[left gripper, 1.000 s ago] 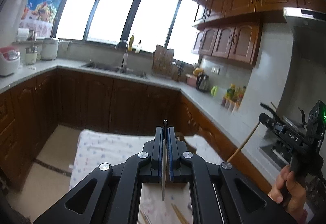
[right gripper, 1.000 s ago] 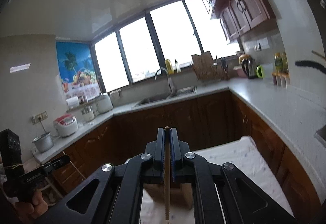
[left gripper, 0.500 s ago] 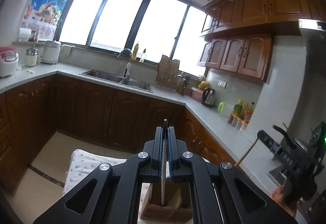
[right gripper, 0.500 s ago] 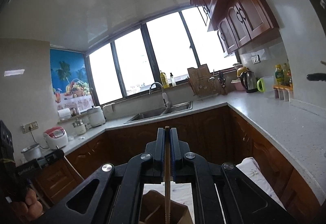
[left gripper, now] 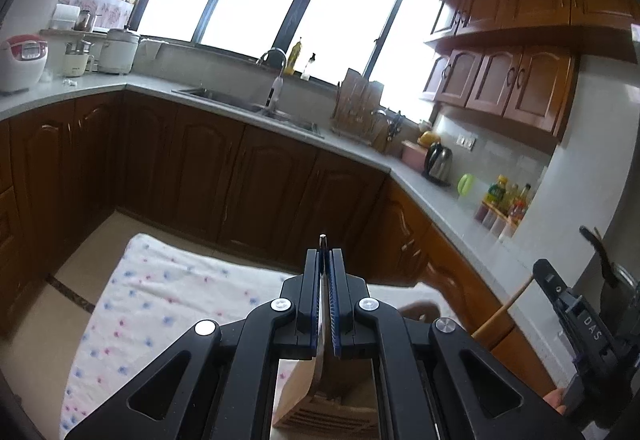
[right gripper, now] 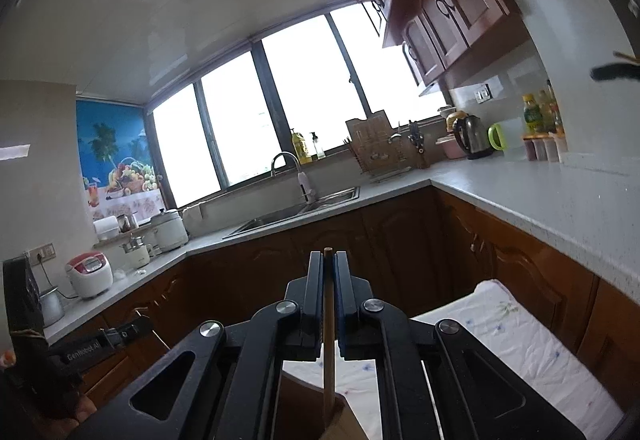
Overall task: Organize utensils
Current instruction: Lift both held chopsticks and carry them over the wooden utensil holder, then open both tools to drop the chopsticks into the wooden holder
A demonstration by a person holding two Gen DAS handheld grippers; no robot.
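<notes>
Both wrist views look across a kitchen with dark wooden cabinets and a window band. In the left wrist view, the left tool [left gripper: 324, 272] fills the lower centre of the frame, its jaws pressed narrow on a thin metal utensil [left gripper: 322, 240] whose tip stands just above the pads and whose flat blade hangs below them into a wooden holder [left gripper: 316, 406] at the bottom centre. The holder stands on a worktop covered by a white floral cloth [left gripper: 160, 300]. At the lower right edge of this frame the right tool appears from the side, carrying a slanted wooden stick. In the right wrist view, the right tool [right gripper: 329, 284] occupies the lower centre, its jaws clamped narrow on a wooden chopstick [right gripper: 329, 344] that runs upright between the pads, its lower end reaching the holder's rim [right gripper: 340, 420] at the bottom of the frame. The cloth extends to the lower right; the left tool shows at the lower left edge. A sink [right gripper: 304, 208] and a kettle [right gripper: 472, 138] sit on the counter behind.
</notes>
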